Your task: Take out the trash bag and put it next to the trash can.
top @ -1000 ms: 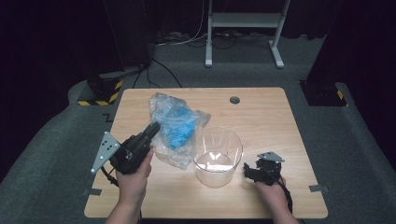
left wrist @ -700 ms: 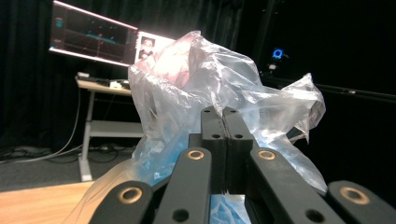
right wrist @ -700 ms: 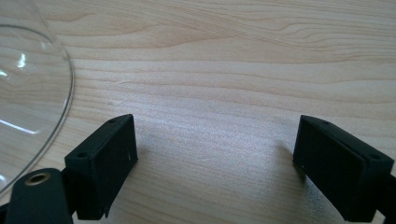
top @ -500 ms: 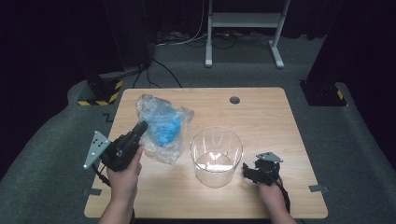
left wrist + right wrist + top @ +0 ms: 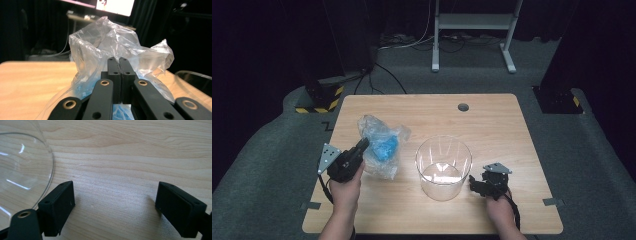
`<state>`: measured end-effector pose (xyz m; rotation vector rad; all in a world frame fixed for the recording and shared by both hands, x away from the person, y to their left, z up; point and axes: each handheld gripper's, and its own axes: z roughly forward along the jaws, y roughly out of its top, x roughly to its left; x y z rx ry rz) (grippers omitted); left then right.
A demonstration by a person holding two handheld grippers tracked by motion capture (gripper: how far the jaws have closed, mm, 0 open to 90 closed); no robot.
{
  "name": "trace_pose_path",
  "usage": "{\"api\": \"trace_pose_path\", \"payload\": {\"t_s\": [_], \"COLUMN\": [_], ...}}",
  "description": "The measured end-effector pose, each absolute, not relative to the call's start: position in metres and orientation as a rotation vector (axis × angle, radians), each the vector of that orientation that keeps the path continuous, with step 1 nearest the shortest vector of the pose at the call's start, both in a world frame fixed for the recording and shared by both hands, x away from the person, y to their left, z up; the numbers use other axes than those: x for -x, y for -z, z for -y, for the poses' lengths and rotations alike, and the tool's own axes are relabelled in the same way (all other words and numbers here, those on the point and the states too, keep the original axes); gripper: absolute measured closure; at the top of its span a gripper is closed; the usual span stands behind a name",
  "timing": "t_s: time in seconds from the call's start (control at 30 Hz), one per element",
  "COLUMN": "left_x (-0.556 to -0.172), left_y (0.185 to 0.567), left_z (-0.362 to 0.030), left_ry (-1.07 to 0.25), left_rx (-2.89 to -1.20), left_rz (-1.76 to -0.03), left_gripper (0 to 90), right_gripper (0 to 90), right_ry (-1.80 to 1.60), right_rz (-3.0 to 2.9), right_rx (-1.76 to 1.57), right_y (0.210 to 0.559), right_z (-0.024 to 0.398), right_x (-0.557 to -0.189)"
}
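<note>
Diagonally, the plastic bag (image 5: 381, 146) lies, its near end pinched by the left hand-held gripper (image 5: 362, 145).

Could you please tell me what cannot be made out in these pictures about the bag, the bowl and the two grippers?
- Blue contents of the plastic bag: crumpled film blurs them in the high view; the left gripper covers them in its own view.
- Glass bowl: cut off by the left edge in the right gripper view.
- Right gripper: too small and dark in the high view to read its jaws.
</note>
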<state>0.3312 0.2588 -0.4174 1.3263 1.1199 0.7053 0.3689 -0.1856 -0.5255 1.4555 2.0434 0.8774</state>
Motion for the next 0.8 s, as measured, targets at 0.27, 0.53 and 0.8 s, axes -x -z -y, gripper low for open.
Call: {"api": "trace_pose_path", "payload": {"t_s": [0.27,0.53,0.8], "left_x": [-0.360,-0.397,-0.426], "left_y": [0.432,0.441,0.448], "left_z": [-0.245,-0.227,-0.211], "left_ry": [-0.740,-0.764,-0.767], "left_rx": [-1.440,-1.512,-1.525], "left_rz": [-1.213,-1.272,-1.274], "left_gripper": [89.3,89.3,89.4], "right_gripper": [13.8,13.7,14.1], "right_ry": [-0.877,-0.876,-0.877], "right_rz": [-2.050,-2.050,-2.051], "right_rx": [-1.454,-1.458,-1.451], "right_y": [0.526,0.525,0.526], "right_z": [0.184,0.184,0.184], "right_x": [-0.370,-0.370,-0.370]}}
